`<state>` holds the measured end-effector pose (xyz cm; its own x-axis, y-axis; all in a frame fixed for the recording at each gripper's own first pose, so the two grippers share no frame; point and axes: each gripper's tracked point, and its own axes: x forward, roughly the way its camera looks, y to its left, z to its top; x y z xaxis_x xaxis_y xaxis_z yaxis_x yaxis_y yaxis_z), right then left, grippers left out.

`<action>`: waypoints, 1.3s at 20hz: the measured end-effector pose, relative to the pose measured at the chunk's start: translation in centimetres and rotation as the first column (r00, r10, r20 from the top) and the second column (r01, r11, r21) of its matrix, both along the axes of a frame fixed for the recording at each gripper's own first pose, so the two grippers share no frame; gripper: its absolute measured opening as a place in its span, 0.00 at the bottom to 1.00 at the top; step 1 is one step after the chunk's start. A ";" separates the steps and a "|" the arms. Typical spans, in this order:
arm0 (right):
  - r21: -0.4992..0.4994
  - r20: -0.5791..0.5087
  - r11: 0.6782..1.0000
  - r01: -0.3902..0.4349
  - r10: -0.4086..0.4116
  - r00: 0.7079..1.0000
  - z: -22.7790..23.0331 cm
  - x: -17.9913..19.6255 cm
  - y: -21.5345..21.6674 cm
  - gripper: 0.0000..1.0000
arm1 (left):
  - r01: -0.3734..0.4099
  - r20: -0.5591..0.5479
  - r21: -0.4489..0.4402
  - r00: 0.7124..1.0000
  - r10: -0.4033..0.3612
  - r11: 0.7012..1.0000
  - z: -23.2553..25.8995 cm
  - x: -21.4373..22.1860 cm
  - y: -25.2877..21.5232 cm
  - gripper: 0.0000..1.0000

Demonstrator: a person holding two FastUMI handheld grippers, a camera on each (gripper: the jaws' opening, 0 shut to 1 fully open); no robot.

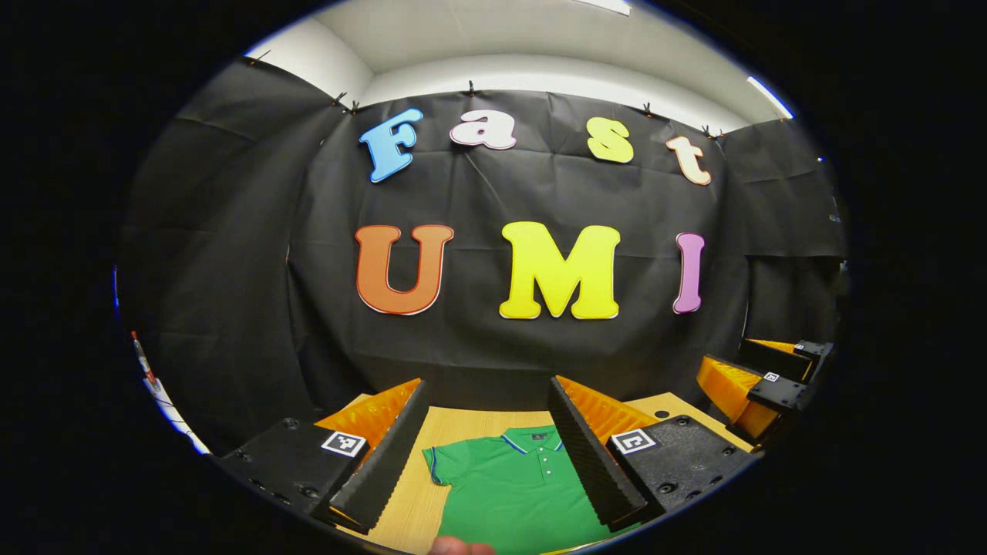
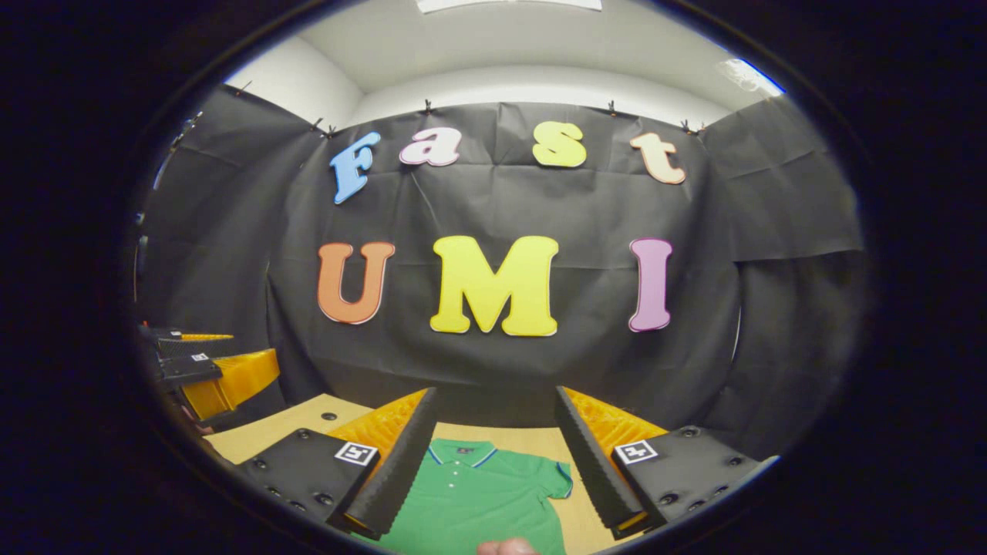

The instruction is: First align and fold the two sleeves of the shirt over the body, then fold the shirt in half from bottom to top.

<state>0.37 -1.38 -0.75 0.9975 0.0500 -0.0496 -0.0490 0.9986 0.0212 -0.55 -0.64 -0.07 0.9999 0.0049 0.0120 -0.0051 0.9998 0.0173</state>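
A light wooden table [image 1: 463, 424] sits before the black-draped booth wall, the green polo shirt [image 1: 517, 486] flat at six o'clock, collar toward twelve, both sleeves spread, under the wide-open left tool [image 1: 490, 462] and right tool [image 2: 490, 462].

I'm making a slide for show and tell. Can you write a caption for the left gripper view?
Open left gripper held above a green polo shirt lying flat on a wooden table.

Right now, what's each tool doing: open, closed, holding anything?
Left tool: open, holding nothing, above the green short-sleeved polo shirt lying flat on the wooden table.
Right tool: open, holding nothing, above the same shirt.
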 end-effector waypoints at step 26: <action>0.030 -0.244 0.999 0.042 -0.034 0.969 -10.5 4.9 -9.5 0.95 | 0.034 -0.070 0.002 0.997 -0.034 0.999 -4.0 2.2 -4.2 0.99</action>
<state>5.25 -10.93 -11.23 0.9569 0.0183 -0.2900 -0.0001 0.9980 0.0626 1.61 -4.88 -4.09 0.9979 -0.0291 -0.0581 0.0303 0.9993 0.0198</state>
